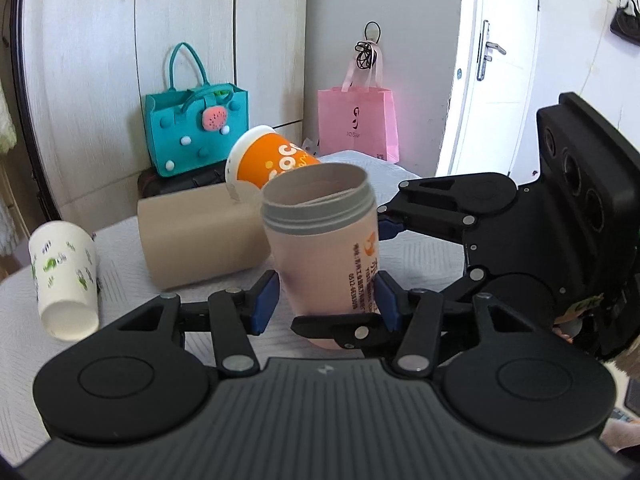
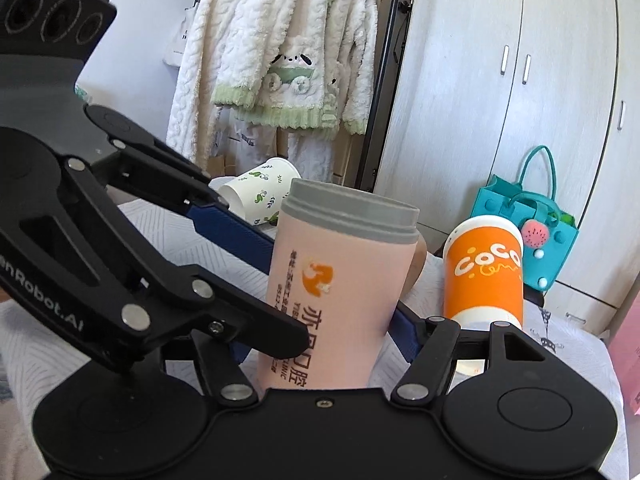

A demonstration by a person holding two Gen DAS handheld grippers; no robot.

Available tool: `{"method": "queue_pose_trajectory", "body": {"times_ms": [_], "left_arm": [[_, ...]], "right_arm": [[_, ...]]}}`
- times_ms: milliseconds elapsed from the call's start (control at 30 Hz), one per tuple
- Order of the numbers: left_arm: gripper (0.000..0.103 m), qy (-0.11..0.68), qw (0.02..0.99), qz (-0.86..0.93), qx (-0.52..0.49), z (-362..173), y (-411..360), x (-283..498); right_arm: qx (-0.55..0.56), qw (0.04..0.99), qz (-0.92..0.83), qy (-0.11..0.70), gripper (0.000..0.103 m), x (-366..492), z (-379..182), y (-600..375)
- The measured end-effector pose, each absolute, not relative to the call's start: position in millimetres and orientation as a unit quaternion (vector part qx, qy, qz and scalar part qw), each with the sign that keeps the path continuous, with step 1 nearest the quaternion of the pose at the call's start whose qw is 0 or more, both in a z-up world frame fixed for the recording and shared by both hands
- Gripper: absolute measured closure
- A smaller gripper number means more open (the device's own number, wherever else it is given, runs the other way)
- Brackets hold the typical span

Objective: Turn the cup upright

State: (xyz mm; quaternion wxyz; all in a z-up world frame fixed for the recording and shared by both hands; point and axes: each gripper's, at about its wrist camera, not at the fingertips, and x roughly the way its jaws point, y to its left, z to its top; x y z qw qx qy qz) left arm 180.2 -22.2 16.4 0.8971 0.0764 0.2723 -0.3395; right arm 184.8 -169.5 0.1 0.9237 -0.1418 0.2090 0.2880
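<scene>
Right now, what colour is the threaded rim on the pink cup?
Grey; the threaded rim tops the pink cup, clearest in the right wrist view.

The cup (image 1: 324,248) is standing upright on the table (image 1: 24,312), between both grippers' fingers. Behind it a roll (image 1: 200,236) is lying, a tilted second cup (image 1: 268,158) beyond. A third cup (image 1: 64,278) is lying far left

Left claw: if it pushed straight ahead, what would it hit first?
The pink cup, already sitting between the left claw's pads; the beige cup lies behind it, how far is unclear.
</scene>
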Motion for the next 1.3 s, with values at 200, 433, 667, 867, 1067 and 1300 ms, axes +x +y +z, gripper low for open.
{"method": "queue_pose_trajectory", "body": {"times_ms": [200, 433, 667, 867, 1067, 1300], "left_arm": [[0.046, 0.255, 0.901, -0.345, 0.07, 22, -22, 162], [0.044, 0.255, 0.916, -0.307, 0.037, 15, -20, 151], [0.036, 0.261, 0.916, -0.304, -0.008, 14, -4, 148], [0.035, 0.256, 0.933, -0.253, 0.021, 20, -6, 123], [0.031, 0.257, 0.944, -0.208, 0.004, 25, -3, 94], [0.025, 0.258, 0.952, -0.166, 0.013, 27, -6, 59]], "right_arm": [[-0.126, 0.925, 0.291, 0.209, 0.027, 178, 1, -178], [-0.145, 0.924, 0.293, 0.199, 0.027, 169, 1, -176], [-0.133, 0.931, 0.277, 0.197, 0.019, 164, 2, -180], [-0.147, 0.932, 0.262, 0.203, 0.016, 148, 0, -185], [-0.121, 0.939, 0.251, 0.203, 0.016, 126, 5, -202], [-0.081, 0.95, 0.234, 0.192, 0.014, 86, 19, -221]]}}
